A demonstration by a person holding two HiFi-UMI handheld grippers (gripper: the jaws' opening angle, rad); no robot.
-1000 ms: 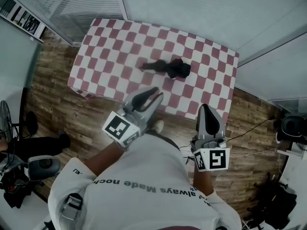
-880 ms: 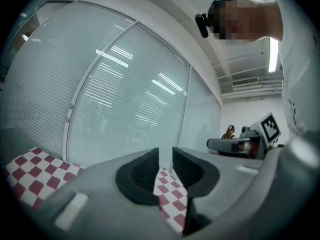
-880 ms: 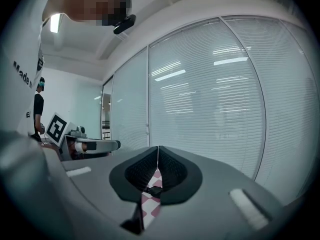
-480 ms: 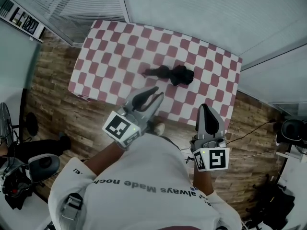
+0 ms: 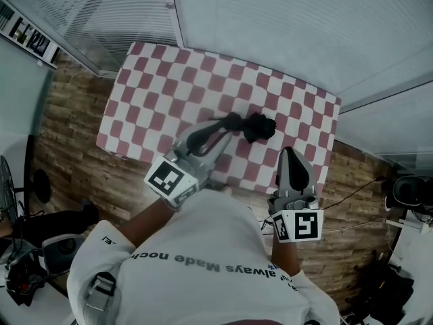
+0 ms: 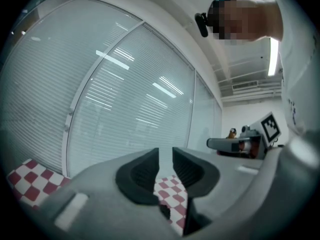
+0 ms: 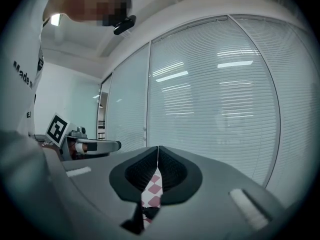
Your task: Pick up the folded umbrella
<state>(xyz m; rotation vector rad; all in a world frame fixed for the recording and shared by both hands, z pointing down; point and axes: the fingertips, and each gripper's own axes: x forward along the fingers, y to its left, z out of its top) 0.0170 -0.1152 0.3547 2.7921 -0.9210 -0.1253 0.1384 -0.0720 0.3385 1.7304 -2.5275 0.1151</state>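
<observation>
The small black folded umbrella (image 5: pixel 256 126) lies flat on the table draped in a red-and-white checked cloth (image 5: pixel 155 87), on the right half of the cloth and closer to the person's edge than to the far one. It looks soft and rumpled rather than neatly rolled: a thick, bunched lump of dark fabric at one end that narrows to a slim black end. Its long axis runs roughly across the table. From the head view the slim end points left and the bulky end points right, towards the table's right-hand edge. The person in the white printed shirt (image 5: pixel 203 249) stands at the near side with both tools held out about level. The left gripper (image 5: pixel 224 131), grey with dark pads, reaches over the near edge so that its tips overlap the umbrella's slim end from above. Whether it touches the fabric I cannot tell. Its jaws stand a narrow slit apart, with nothing caught between the pads. The right gripper (image 5: pixel 291 152) is further to the right at the near edge of the table, clear of the umbrella, its jaws pressed tight together on nothing. Beyond the table rise glass walls with white slatted blinds (image 5: pixel 270 26), and brown wooden plank flooring (image 5: pixel 74 127) shows around it.
</observation>
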